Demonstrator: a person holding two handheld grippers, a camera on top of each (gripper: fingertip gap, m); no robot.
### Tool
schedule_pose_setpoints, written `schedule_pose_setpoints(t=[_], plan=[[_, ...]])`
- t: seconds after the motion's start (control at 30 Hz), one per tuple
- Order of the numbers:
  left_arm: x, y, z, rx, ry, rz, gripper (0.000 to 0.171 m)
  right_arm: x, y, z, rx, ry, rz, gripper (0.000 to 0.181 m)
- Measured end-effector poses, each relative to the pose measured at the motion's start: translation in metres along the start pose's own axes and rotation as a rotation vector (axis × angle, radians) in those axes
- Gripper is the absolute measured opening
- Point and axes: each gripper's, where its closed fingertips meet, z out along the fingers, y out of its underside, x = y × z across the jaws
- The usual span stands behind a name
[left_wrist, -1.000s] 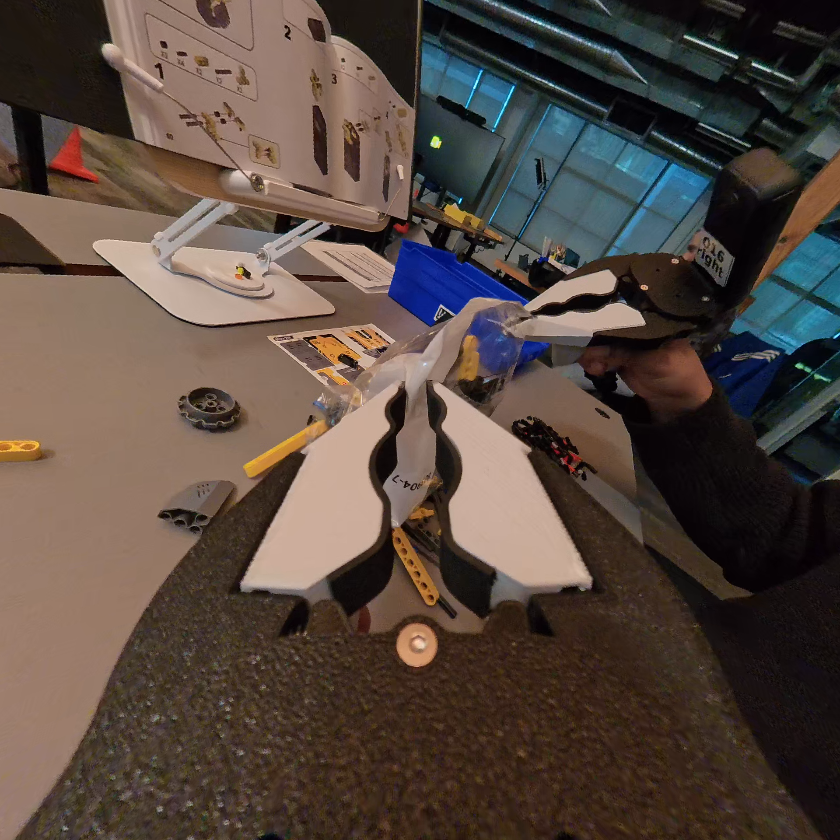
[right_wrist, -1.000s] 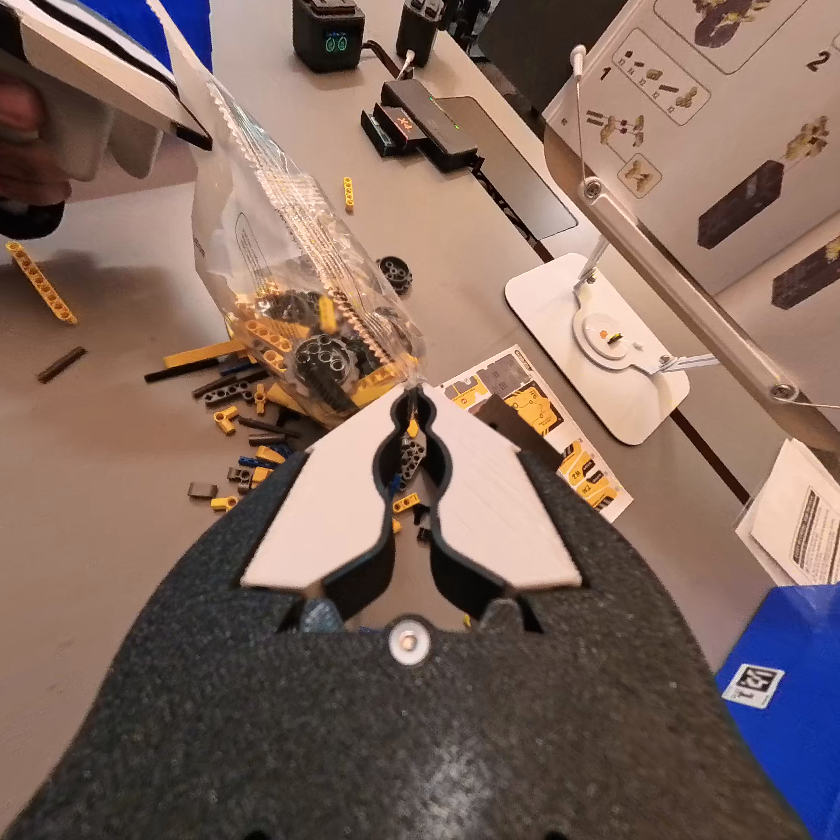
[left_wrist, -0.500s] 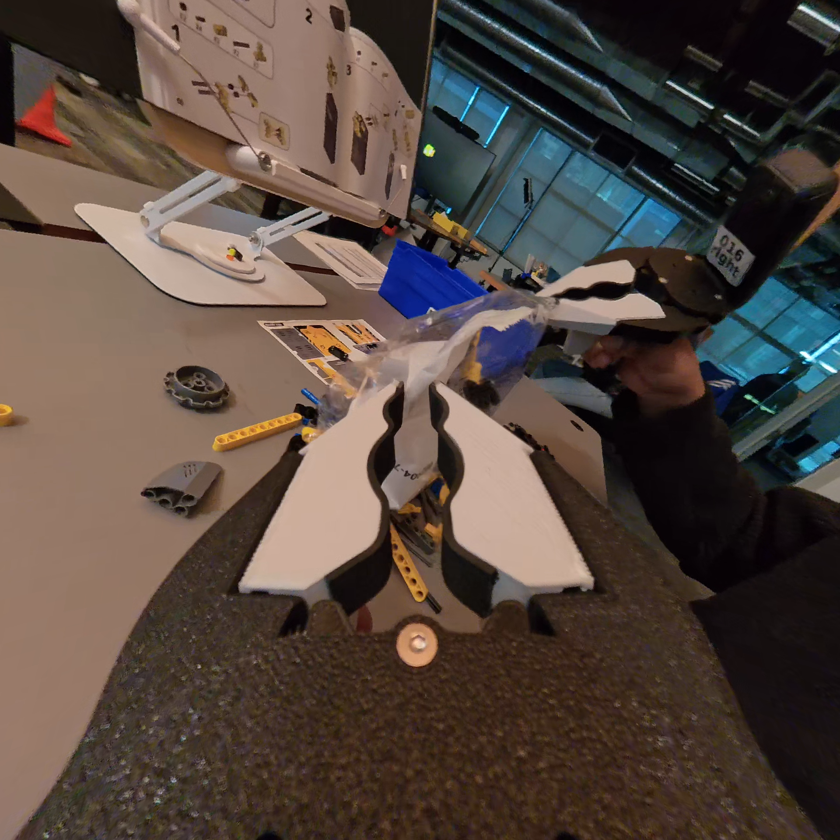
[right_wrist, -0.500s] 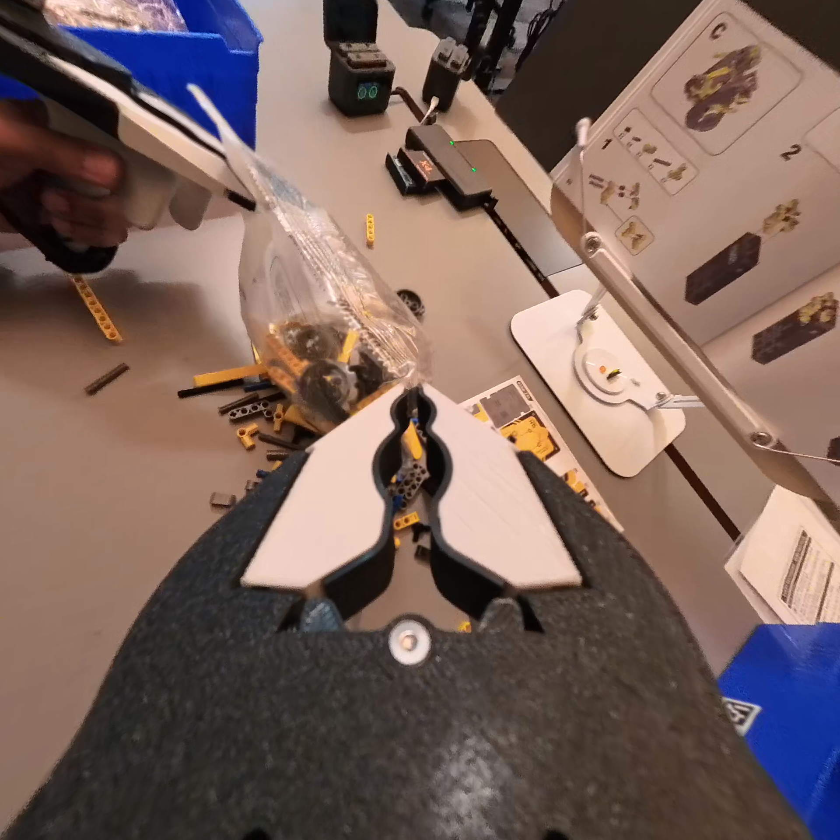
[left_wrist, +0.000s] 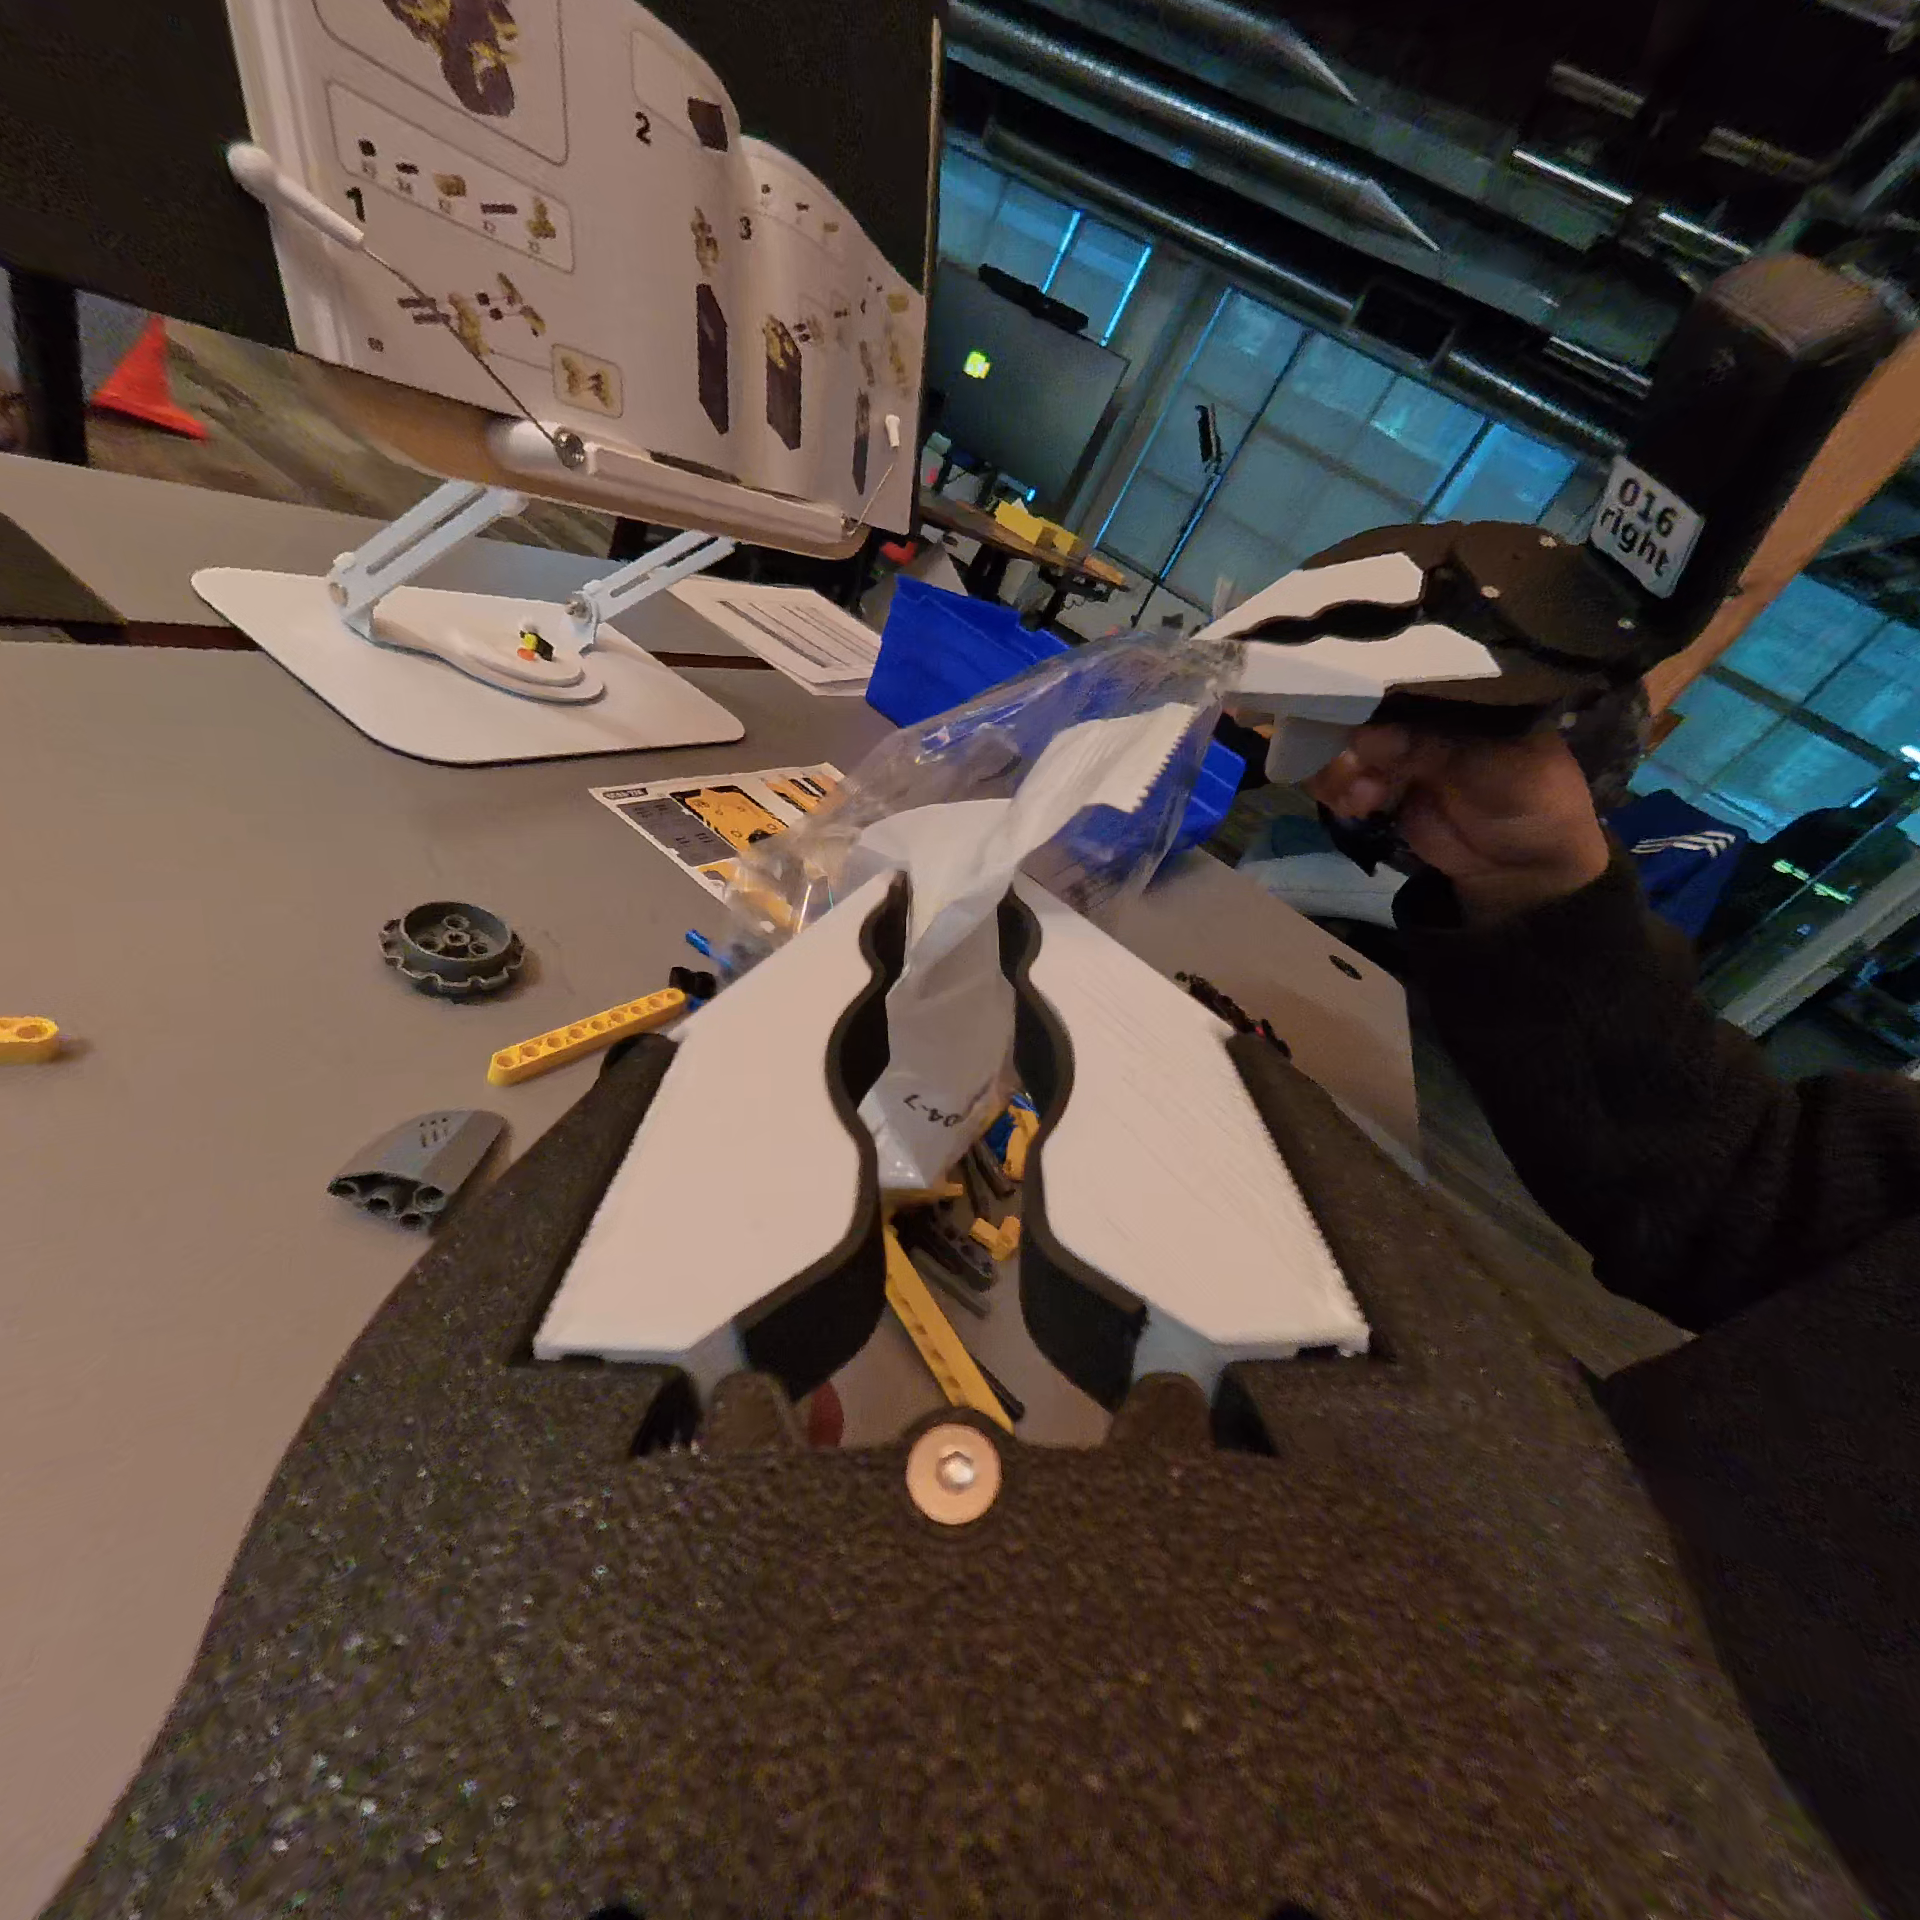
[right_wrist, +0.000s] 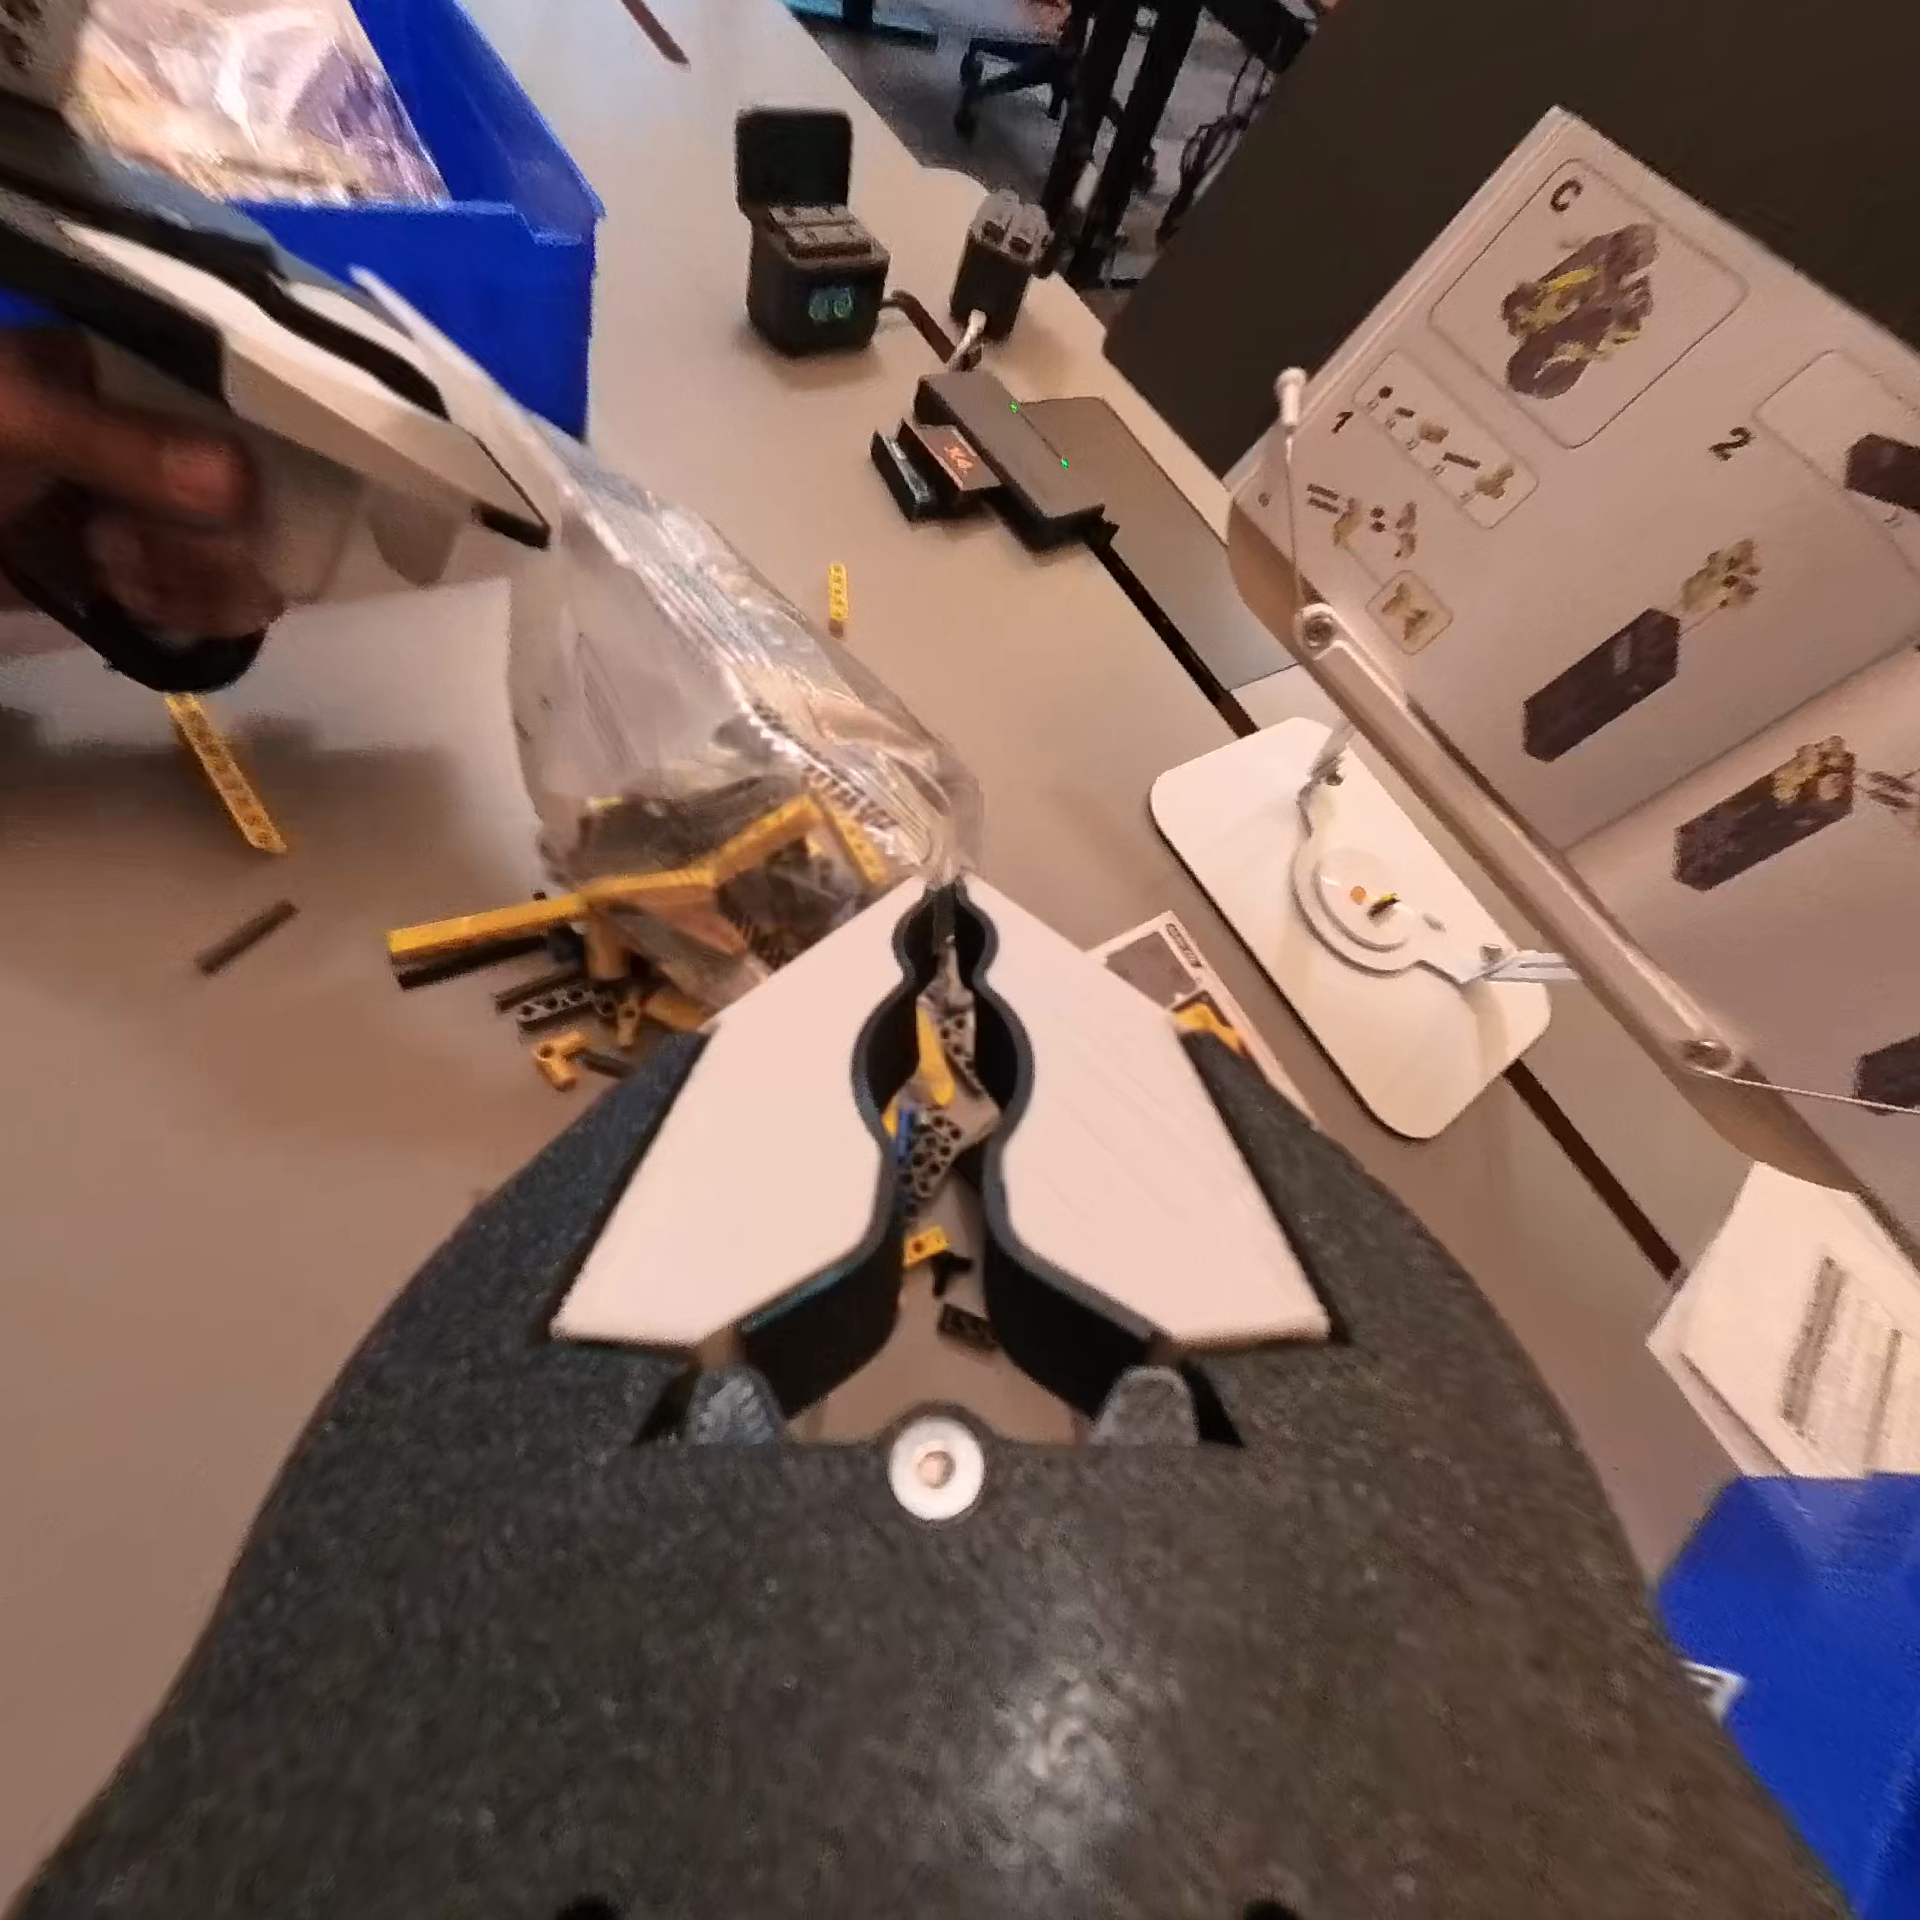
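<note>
Each gripper has a rough, speckled black body with a round silver screw at the middle of its front edge. Two flat white fingers (left_wrist: 1164, 1164) with fine ridges and wavy black inner pads stick out from it. The right gripper (left_wrist: 1226, 649) carries a small white sticker with dark writing. The person wears a dark sleeve (left_wrist: 1621, 1060).

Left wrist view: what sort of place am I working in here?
Likely an open workshop or lab: a grey table strewn with building-toy parts, an instruction booklet on a stand, blue bins, tall windows and exposed ceiling pipes behind.
</note>
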Motion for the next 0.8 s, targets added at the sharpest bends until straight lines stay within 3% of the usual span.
schedule_pose_setpoints(t=[0.47, 0.73, 0.8], plan=[[0.011, -0.015, -0.003, 0.034, 0.002, 0.038, 0.017, 0.005, -0.020, -0.014, 0.063, 0.079, -0.055, 0.000], [0.028, -0.032, -0.009, 0.074, 0.003, 0.095, 0.017, -0.002, -0.033, -0.023, 0.121, 0.051, -0.031, 0.000], [0.029, -0.038, -0.011, 0.091, -0.022, 0.122, 0.016, -0.005, -0.025, -0.018, 0.064, 0.044, -0.057, 0.000]])
